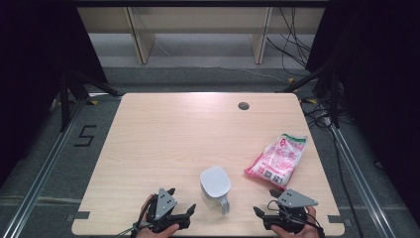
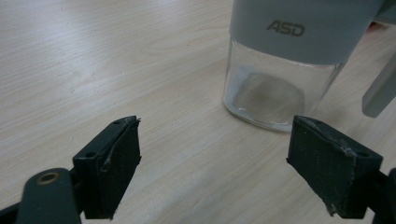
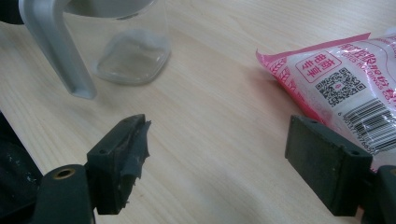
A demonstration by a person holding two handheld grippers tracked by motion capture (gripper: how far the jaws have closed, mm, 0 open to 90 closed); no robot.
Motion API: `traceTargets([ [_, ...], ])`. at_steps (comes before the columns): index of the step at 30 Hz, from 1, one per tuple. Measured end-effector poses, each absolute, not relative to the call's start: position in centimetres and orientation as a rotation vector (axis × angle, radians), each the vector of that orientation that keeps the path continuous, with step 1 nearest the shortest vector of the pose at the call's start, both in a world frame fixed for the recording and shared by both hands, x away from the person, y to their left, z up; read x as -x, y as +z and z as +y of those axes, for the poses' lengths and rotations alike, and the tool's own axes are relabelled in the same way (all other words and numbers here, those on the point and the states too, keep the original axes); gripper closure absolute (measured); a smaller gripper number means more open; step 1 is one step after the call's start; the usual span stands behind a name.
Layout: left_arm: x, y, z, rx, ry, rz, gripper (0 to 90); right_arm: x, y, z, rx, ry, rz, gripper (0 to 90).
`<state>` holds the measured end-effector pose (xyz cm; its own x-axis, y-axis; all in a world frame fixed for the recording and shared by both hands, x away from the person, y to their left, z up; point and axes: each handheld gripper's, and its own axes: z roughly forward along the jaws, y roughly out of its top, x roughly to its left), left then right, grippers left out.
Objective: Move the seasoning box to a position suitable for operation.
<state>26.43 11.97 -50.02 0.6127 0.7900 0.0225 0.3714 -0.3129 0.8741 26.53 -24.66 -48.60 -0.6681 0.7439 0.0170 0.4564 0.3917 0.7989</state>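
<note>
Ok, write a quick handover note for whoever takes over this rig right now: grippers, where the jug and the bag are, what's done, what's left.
Left hand-held gripper: open, holding nothing, at the near edge of the table, just left of the jug.
Right hand-held gripper: open, holding nothing, at the near edge, just short of the bag.
Jug: glass body, grey lid on, handle toward the near edge, upright between the two grippers; looks empty.
Bag: pink and white, lying flat right of the jug; looks sealed.
Done: nothing visible so far; neither thing is gripped.
Left: likely grip the jug and the bag.
</note>
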Motion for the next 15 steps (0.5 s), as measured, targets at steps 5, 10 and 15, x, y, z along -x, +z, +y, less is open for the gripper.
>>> traceTargets([
  [5, -26.38, -49.93, 12.13, -1.919, 0.589, 0.925, 15.0, -26.57, -48.6, -24.82, -1.019, 1.145, 2.327, 22.3],
  [10, -26.23, -50.04, 12.04, -1.901, 0.585, 0.93, 15.2, -26.55, -48.57, -24.83, -1.033, 1.153, 2.317, 22.3],
  [15, -25.72, -49.96, 12.01, -1.908, 0.543, 0.88, 23.2, -26.56, -48.54, -24.87, -1.03, 1.15, 2.313, 22.3],
])
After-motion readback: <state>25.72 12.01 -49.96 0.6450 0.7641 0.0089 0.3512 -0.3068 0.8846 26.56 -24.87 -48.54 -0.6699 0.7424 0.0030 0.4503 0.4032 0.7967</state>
